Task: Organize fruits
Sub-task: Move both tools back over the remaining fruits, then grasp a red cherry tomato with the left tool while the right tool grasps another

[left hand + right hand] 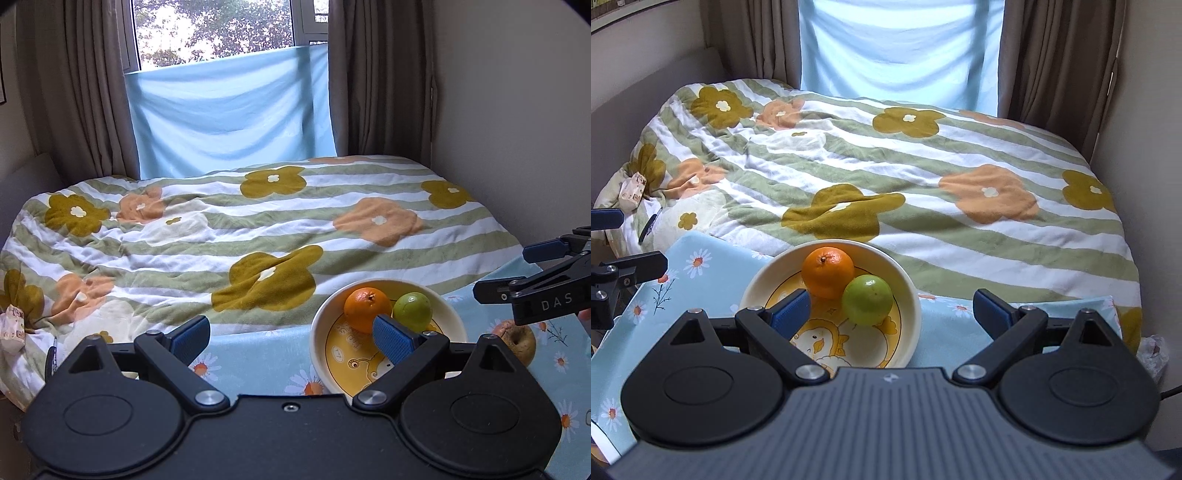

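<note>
At the far left a small patterned packet (13, 326) lies on the flowered quilt (258, 221), close to the bed's left edge. The left gripper (291, 338) hangs with its jaws spread wide and nothing between them; beneath and ahead of it is a broad bare stretch of blue daisy cloth (251, 354), whose far edge meets the quilt. Further right stands the cream bowl (761, 284), near that same far edge of the cloth. Inside it an orange (827, 272) sits toward the back and a green fruit (867, 300) just to its right and nearer, the two touching. The right gripper (892, 314) is fully open above the bowl's near side, empty, its left pad over the bowl and its right pad out over open cloth. To the right of the bowl, a brownish apple (519, 339) rests on the cloth, apart from the bowl's rim. The cloth's right end stops near a crinkled plastic bag (1152, 354) by the wall
</note>
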{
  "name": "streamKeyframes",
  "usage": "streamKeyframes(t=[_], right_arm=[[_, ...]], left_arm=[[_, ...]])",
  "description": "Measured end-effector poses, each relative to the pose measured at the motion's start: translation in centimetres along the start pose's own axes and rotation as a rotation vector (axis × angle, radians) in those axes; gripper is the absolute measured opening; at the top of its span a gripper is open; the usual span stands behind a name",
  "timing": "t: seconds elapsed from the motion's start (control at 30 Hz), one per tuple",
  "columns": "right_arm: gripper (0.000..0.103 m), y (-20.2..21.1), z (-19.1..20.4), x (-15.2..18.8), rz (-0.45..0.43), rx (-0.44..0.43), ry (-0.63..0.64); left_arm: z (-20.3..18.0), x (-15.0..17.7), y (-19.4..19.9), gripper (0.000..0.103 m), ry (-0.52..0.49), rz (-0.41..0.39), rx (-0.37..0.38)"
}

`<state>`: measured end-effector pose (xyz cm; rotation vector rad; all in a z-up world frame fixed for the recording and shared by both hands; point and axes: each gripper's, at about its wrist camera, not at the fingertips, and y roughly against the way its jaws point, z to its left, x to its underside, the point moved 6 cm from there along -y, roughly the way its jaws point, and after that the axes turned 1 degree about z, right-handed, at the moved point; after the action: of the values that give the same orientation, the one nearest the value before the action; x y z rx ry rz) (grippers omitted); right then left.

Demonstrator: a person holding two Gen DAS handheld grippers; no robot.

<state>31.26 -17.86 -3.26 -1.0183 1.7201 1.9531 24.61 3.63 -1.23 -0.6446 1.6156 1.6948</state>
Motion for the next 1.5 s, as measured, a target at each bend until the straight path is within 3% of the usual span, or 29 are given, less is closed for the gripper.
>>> streamKeyframes(t=[0.43, 0.8, 1.17, 1.4, 1.5], right_arm=[[0.103, 8.5, -2.9, 5.5, -0.059, -0.001, -0.026], [0.103, 11.4, -5.0, 10.7, -0.044, -0.051, -0.002], [0.103, 9.6, -4.7, 14.5, -0.025, -0.103, -0.017], [0.103, 6.1, -4.8, 16.7, 0.013, -0.095, -0.047], [0.097, 4.7, -4.7, 17.3, 0.03, -0.097, -0.062]], left_arm=[[-3.6, 3.3, 7.7, 0.097, 0.093, -0.046, -0.097], [-7.5, 8.1, 11.9, 0.097, 0.177, -0.048, -0.188], [-10.0, 14.0, 10.9, 0.097, 0.205, 0.003, -0.227], [-12.4, 16.6, 7.9, 0.097, 0.176, 0.041, -0.179], [-13.2, 17.4, 6.6, 0.093, 0.156, 0.062, -0.156]])
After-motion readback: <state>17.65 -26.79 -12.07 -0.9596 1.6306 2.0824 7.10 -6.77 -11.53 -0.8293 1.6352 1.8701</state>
